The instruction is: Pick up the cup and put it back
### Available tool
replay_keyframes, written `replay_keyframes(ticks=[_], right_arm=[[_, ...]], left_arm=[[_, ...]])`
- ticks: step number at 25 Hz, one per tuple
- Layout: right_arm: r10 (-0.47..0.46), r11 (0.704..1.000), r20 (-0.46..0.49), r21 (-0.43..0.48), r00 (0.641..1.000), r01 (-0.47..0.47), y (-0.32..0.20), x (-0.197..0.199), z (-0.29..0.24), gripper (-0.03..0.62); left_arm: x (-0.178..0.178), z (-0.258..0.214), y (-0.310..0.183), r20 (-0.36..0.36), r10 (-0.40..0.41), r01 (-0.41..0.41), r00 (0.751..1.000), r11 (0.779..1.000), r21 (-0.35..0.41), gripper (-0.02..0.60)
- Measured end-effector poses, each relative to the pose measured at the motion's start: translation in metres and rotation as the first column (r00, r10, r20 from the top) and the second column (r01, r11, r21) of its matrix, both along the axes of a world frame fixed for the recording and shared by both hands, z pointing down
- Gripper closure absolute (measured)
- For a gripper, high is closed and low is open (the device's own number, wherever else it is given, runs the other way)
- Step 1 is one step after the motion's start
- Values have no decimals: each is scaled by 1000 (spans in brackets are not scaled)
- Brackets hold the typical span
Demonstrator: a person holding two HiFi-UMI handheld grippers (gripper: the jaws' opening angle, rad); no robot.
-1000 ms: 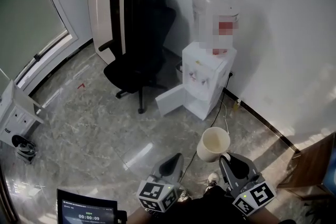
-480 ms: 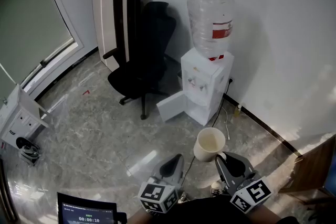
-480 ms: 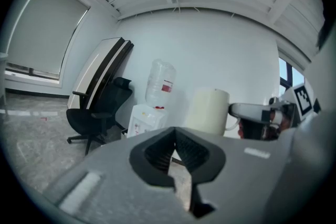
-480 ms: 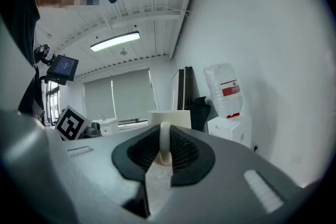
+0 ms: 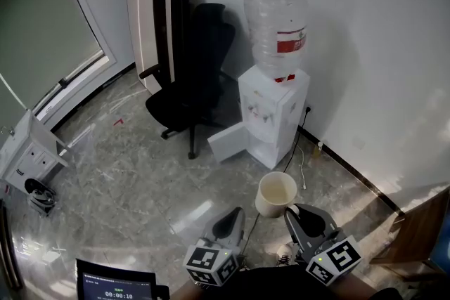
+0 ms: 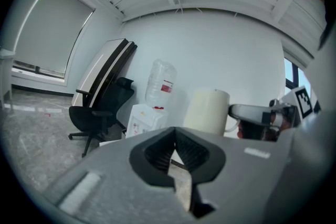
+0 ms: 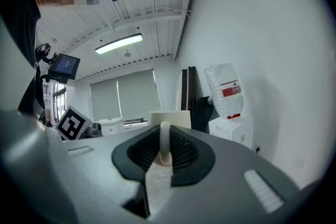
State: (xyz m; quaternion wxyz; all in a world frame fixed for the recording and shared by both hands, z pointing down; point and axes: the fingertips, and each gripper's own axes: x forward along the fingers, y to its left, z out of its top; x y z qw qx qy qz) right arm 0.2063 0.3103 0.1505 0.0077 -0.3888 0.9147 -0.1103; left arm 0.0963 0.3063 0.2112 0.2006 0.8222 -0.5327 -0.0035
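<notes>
**Cup held in the air by its handle, near the water dispenser**

The room had a grey, glossy floor with a marble pattern and a plain white wall. There was wide open room on the floor to the left. At the wall stood a white, box-shaped water dispenser with a clear ribbed bottle on top. Its lower door was swung open, and a black office chair stood just beside it. A white cabinet at the left edge, a brown wooden piece at the right edge and a dark screen at the bottom were all cut off by the frame. What the wooden piece was could not be told.

The cup was cream-white and round, with its open mouth up. It was in the air above the floor, near the dispenser but apart from it, and rested on no surface. The right gripper was closed on the cup's handle. In the right gripper view the thin curved handle stood upright between the ribbed black pads, and the cup body was mostly hidden behind the jaws. The left gripper was just beside the cup, to its left, and did not touch it. Its jaws were together at the tips and held nothing. The person's body below both grippers was dark and hard to make out.
</notes>
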Motion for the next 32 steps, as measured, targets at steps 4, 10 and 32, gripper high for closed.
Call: replay_keyframes(ticks=[4, 10, 32], right_arm=[[-6, 1000, 5, 3, 1000, 6, 3, 9, -1, 546], [-7, 1000, 5, 7, 1000, 7, 4, 17, -6, 546], [28, 998, 15, 51, 1000, -28, 1, 10, -17, 546]], left_arm=[[9, 0, 5, 5, -3, 3, 1000, 1000, 0, 578], [18, -4, 9, 4, 3, -3, 1000, 1000, -6, 578], [7, -5, 7, -2, 23, -23, 1000, 1000, 4, 578]])
